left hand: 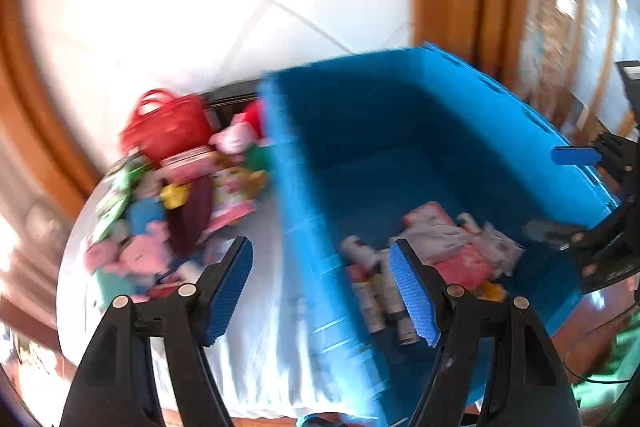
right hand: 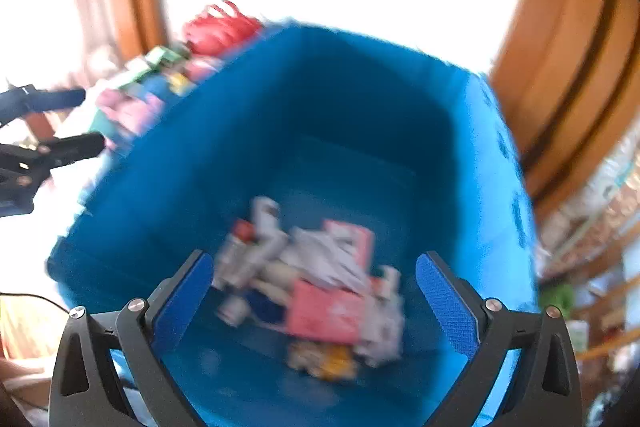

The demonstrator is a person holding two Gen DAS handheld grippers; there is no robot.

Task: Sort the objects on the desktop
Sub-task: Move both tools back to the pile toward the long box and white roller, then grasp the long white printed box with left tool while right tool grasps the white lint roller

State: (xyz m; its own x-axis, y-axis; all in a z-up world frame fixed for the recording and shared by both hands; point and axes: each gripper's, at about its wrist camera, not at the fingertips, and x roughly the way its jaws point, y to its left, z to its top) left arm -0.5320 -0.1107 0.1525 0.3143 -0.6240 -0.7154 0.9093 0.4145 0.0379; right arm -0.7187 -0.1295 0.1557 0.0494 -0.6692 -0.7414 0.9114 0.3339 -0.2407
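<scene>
A blue plastic bin (left hand: 400,115) stands on a white-covered table, its left wall right under my left gripper (left hand: 320,259). That gripper is open with nothing between its blue pads. Boxes, tubes and packets (left hand: 440,247) lie mixed on the bin's floor. A blurred pile of toys (left hand: 168,195) sits left of the bin. In the right wrist view my right gripper (right hand: 314,267) hangs open over the inside of the bin (right hand: 360,87), above the same heap of packets (right hand: 320,287), holding nothing.
A red basket (left hand: 164,123) stands behind the toy pile. The white cloth (left hand: 264,327) shows bare between pile and bin. Wooden furniture and a bright tiled floor surround the table. The other gripper (right hand: 60,123) shows at the left edge.
</scene>
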